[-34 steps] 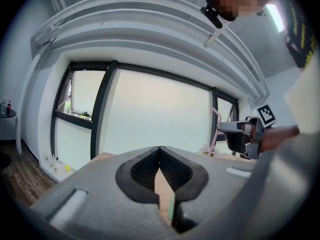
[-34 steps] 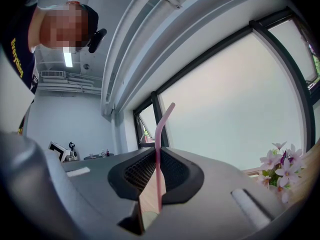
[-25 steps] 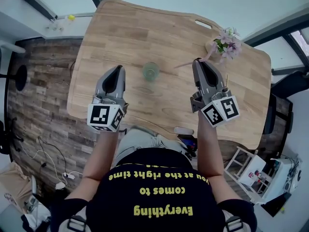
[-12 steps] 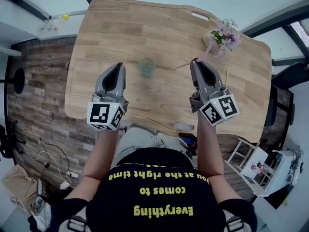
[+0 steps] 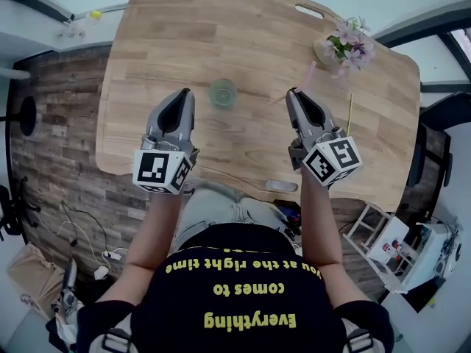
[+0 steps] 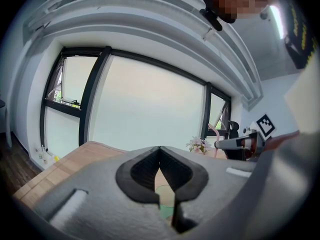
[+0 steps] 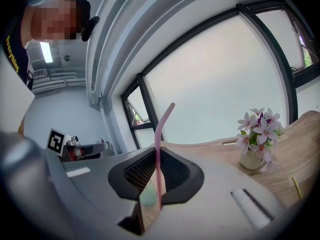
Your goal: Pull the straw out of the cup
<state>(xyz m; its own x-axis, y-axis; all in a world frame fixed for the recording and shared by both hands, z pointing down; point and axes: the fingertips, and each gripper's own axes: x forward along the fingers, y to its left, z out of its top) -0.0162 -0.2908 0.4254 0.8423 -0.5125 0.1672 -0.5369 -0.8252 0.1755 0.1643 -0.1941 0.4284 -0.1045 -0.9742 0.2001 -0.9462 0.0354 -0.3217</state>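
A small green cup (image 5: 223, 93) stands alone on the wooden table (image 5: 221, 28), with no straw in it. The pink bent straw (image 5: 307, 73) is clear of the cup, to its right, pinched in my right gripper (image 5: 292, 93). In the right gripper view the straw (image 7: 158, 149) rises upright from between the shut jaws of the right gripper (image 7: 156, 152), and the cup (image 7: 148, 196) shows low in the gap. My left gripper (image 5: 184, 93) hangs left of the cup, its jaws shut with nothing between them. The cup (image 6: 164, 194) peeks through below the tips of the left gripper (image 6: 160, 150).
A small vase of pink flowers (image 5: 346, 46) stands at the table's far right. A thin stick (image 5: 349, 112) lies on the wood near the right gripper. A small grey object (image 5: 280, 186) rests at the table's near edge. Windows stand behind the table.
The right gripper has come down toward the table with the straw still pinched in it. The left gripper has sunk a little. The cup has stayed put.
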